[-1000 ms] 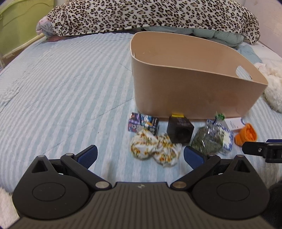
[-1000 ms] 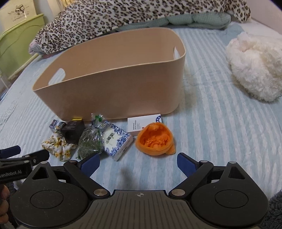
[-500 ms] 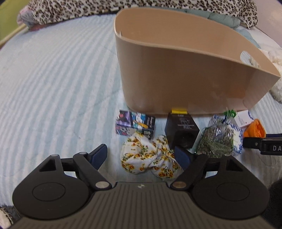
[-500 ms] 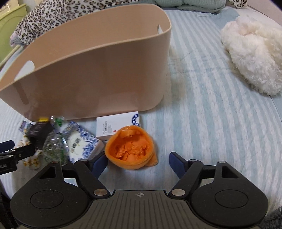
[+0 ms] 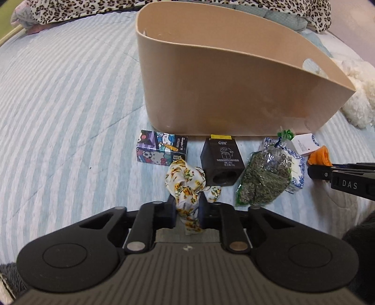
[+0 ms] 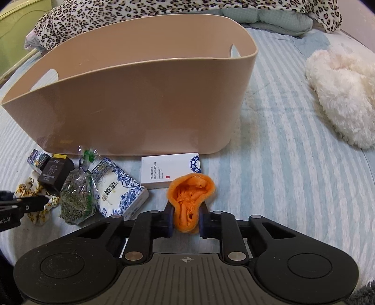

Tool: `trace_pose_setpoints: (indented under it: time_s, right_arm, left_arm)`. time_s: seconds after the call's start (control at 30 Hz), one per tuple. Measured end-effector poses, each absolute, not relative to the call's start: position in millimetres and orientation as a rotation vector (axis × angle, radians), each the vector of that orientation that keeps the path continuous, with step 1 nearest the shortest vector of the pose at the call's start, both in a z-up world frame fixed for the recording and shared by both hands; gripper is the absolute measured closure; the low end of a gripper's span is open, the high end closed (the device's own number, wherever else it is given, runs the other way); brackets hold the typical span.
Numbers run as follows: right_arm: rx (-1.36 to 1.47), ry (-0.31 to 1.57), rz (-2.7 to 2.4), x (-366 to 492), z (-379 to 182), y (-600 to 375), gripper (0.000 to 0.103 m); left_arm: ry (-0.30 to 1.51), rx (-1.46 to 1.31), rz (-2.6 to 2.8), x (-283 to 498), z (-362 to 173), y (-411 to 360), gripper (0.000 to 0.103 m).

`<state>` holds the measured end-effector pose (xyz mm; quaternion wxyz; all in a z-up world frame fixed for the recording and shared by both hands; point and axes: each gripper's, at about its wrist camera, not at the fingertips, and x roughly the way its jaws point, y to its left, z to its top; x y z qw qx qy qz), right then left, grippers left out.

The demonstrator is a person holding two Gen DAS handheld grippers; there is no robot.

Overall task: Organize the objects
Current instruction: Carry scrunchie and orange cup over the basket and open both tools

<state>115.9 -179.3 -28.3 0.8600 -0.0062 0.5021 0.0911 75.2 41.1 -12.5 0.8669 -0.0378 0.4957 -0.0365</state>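
Note:
A tan plastic basket [image 5: 234,93] stands on the striped bed, also in the right wrist view [image 6: 140,105]. My left gripper [image 5: 187,206] is shut on a white floral cloth [image 5: 185,185]. My right gripper [image 6: 186,217] is shut on an orange fabric pouch [image 6: 189,199]. In front of the basket lie a cartoon-print box [image 5: 161,150], a black box [image 5: 221,162], a bag of dried herbs [image 5: 264,178], a blue-and-white tissue pack [image 6: 117,190] and a white card box [image 6: 171,169].
A white fluffy cushion [image 6: 342,93] lies right of the basket. A leopard-print blanket [image 6: 164,11] runs along the far edge of the bed. A green cabinet [image 6: 21,25] stands far left.
Both grippers moved forward and down, then closed: the left on the floral cloth, the right on the orange pouch. Both were open a second ago.

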Motion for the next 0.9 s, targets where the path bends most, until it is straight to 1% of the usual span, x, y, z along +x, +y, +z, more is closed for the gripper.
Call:
trace_pose_setpoints:
  time_s: [0.17, 0.4, 0.53, 0.73, 0.9]
  right_arm:
    - [0.048, 1.052, 0.185, 111.4, -18.0, -186.2, 0.089]
    - [0.072, 0.993, 0.196, 108.8, 3.9, -194.7, 0.089]
    - [0.095, 0.950, 0.199, 107.2, 22.5, -199.3, 0.089]
    - [0.148, 0.915, 0.209, 116.6, 34.7, -214.5, 0.089]
    - [0.171, 0.881, 0.218, 122.7, 48.5, -220.3, 0.089]
  left_arm:
    - [0.995, -0.075, -0.061, 70.2, 5.7, 52.2, 0.091]
    - [0.926, -0.097, -0.047, 75.9, 31.8, 63.7, 0.091]
    - [0.892, -0.103, -0.050, 78.8, 43.6, 66.4, 0.091]
    - [0.841, -0.107, -0.045, 81.1, 60.0, 65.1, 0.091]
    - [0.772, -0.103, -0.053, 84.0, 85.5, 62.0, 0.091]
